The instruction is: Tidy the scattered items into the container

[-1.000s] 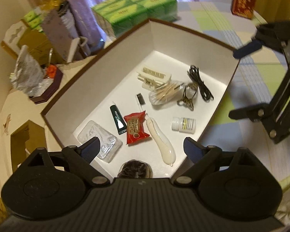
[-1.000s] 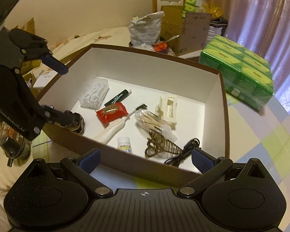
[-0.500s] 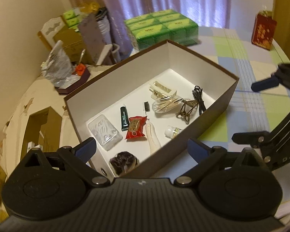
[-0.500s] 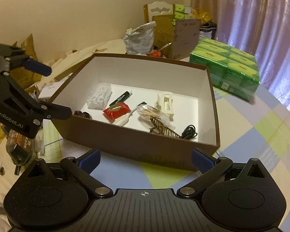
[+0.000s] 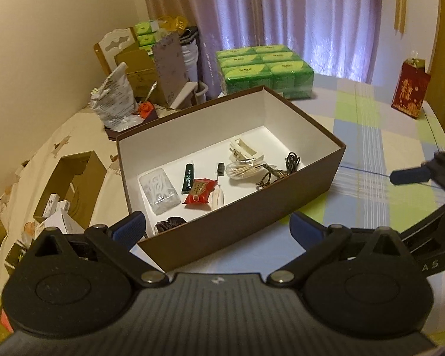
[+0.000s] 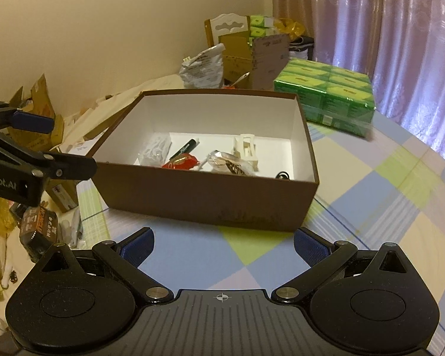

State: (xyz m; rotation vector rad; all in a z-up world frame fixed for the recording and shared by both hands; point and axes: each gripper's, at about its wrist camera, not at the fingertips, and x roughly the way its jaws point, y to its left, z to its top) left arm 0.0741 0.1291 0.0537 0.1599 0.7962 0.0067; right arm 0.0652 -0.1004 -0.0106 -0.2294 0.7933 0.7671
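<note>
A brown box (image 5: 252,225) with a white inside stands on the checked tablecloth; the right wrist view shows the box (image 6: 210,198) from its long side. Inside lie a clear plastic case (image 5: 159,191), a dark green tube (image 5: 188,178), a red packet (image 5: 199,195), a bag of cotton swabs (image 5: 242,169), a white clip (image 5: 244,148) and a black cable (image 5: 292,160). My left gripper (image 5: 218,230) hovers open and empty near the box's front corner. My right gripper (image 6: 224,247) is open and empty, held back from the box's near wall.
A green pack of tissue boxes (image 5: 265,71) stands behind the box. A red gift bag (image 5: 410,89) sits at the far right. Cardboard boxes (image 5: 74,184), a crinkled bag (image 5: 114,101) and loose clutter fill the left side. Purple curtains (image 5: 281,9) hang behind.
Both grippers have pulled back and up from over the box, so its outer walls now show. Nothing in the box has moved.
</note>
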